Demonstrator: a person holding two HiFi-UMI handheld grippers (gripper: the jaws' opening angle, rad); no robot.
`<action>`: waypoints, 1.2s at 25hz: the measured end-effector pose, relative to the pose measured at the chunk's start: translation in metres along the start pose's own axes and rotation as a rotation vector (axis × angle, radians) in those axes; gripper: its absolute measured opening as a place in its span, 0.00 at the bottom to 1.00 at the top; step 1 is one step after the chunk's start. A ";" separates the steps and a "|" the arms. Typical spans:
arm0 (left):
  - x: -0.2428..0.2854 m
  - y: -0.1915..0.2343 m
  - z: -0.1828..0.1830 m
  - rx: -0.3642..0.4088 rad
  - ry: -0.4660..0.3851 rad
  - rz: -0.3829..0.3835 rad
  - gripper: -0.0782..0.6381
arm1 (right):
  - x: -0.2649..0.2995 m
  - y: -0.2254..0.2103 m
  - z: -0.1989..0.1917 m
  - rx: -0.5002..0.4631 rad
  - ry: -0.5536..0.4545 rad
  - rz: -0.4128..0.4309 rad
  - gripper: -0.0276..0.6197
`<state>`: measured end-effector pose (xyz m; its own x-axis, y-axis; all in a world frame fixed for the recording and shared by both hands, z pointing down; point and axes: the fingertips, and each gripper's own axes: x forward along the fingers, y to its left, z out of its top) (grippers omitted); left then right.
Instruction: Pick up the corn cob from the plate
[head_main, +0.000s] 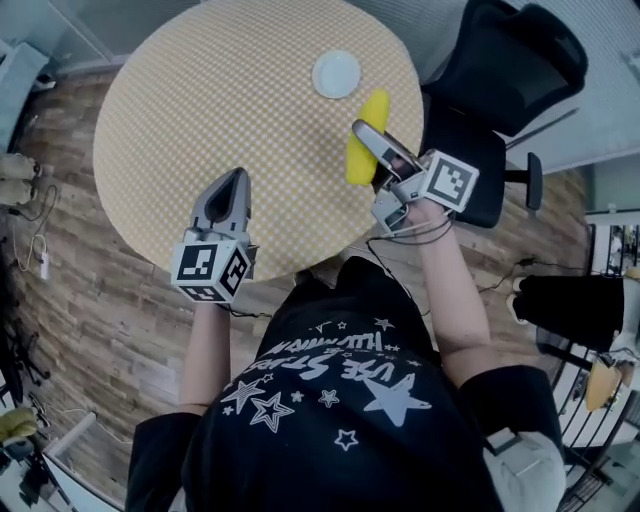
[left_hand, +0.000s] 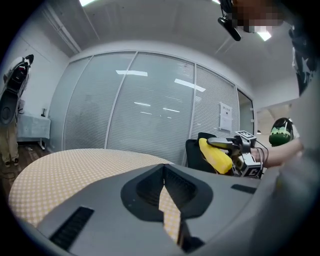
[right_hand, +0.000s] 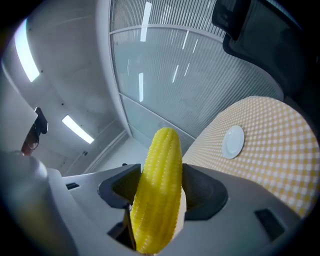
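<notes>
The yellow corn cob (head_main: 357, 162) is in the air over the table's right edge, and my right gripper (head_main: 363, 136) is shut on it. In the right gripper view the cob (right_hand: 161, 150) stands upright between the jaws of that gripper (right_hand: 159, 173) and hides the gap. The small white plate (head_main: 336, 74) lies bare on the yellow checked round table (head_main: 230, 100), a little beyond the cob; it also shows as a plate (right_hand: 233, 141) far behind the jaws. My left gripper (head_main: 238, 180) hovers over the table's near edge, shut on nothing. From the left gripper (left_hand: 164, 172) I see the cob (left_hand: 215, 155) off to the right.
A black office chair (head_main: 505, 75) stands just right of the table, close behind my right gripper. Wood floor surrounds the table, with cables and gear at the far left. Glass walls with blinds (left_hand: 150, 110) lie beyond the table.
</notes>
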<state>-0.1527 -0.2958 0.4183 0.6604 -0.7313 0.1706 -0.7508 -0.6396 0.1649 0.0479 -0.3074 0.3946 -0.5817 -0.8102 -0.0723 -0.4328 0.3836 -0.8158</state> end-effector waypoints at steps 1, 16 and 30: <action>-0.002 -0.002 -0.001 0.003 0.003 0.006 0.12 | -0.003 -0.001 -0.001 0.006 0.001 0.003 0.45; -0.005 -0.087 -0.007 -0.032 -0.013 0.097 0.12 | -0.063 0.000 -0.006 0.029 0.110 0.066 0.45; -0.045 -0.210 -0.014 0.000 -0.058 0.180 0.12 | -0.176 0.030 0.000 -0.005 0.156 0.180 0.45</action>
<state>-0.0247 -0.1249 0.3891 0.5137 -0.8463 0.1412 -0.8568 -0.4972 0.1370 0.1380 -0.1532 0.3829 -0.7488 -0.6505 -0.1267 -0.3156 0.5181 -0.7950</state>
